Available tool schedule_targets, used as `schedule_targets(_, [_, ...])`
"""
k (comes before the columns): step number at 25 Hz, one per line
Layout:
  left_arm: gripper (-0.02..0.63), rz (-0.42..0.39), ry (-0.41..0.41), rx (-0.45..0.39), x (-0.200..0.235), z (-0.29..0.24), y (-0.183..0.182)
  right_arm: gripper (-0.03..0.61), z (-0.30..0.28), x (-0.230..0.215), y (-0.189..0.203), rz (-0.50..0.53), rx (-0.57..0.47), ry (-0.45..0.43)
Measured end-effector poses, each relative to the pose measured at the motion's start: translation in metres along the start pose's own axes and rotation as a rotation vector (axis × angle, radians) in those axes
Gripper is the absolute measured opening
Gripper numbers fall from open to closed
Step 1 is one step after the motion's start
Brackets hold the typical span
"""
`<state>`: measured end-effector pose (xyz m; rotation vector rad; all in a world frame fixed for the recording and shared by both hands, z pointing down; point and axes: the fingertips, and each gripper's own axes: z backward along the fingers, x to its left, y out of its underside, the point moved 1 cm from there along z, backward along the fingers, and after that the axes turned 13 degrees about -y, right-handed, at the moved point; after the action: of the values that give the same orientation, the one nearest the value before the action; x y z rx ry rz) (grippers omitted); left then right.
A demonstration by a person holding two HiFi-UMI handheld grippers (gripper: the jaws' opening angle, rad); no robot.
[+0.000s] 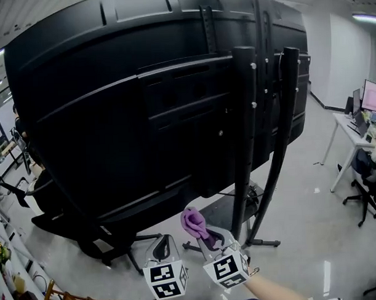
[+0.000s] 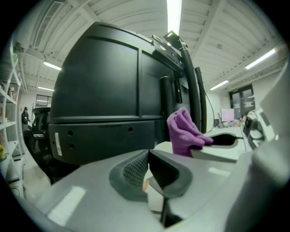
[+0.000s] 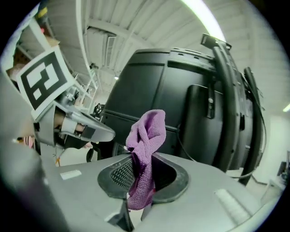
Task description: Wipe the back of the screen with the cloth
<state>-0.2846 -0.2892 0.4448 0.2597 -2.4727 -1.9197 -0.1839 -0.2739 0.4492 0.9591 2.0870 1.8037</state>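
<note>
Right gripper [image 1: 208,240]: jaws clamped on the purple cloth [image 1: 193,222]. The right gripper view shows a bunched wad standing up past the jaw tips and a short tail hanging below them. My guess is that the wad is held forward so fabric, not jaw, meets the panel.

Left gripper [image 2: 147,168]: jaws pressed together with nothing between them. It is held just beside the right gripper, below the screen, and looks like a spare hand for now.

Screen [image 1: 143,98]: large and black, its ribbed back cover facing the head camera. It is mounted on a stand with two dark posts [image 1: 244,144] running up the screen's back, right of centre.

Cloth position: below the screen's lower edge and near the foot of the posts. It is apart from the panel, with no contact visible in any view.

Judgement: wiping has not begun. The next move calls for lifting the cloth up onto the back cover. Ribs and the mounting bracket could snag the loose wad. With the grip only at the cloth's waist, a hard drag might pull it free.
</note>
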Motion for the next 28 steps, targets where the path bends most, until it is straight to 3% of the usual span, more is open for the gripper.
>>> schedule_targets(5, [0.008,0.019,0.068,-0.011,-0.105,-0.004,-0.009,0.071,0.087,-0.080,0.031,-0.117,-0.050,0.086])
schedule_targets(17, [0.008,0.071,0.187,0.015,-0.406,0.001,-0.023,0.071,0.308,-0.274,0.136,-0.177,0.000,0.238])
schedule_targets(22, [0.008,0.051,0.217,0.033,-0.482,-0.001,-0.034,0.071,0.363,-0.324,0.161,-0.213,0.009,0.293])
schedule_targets(28, [0.008,0.037,0.245,0.048,-0.531,-0.015,-0.047,0.071,0.377,-0.369,0.176,-0.235,-0.017,0.299])
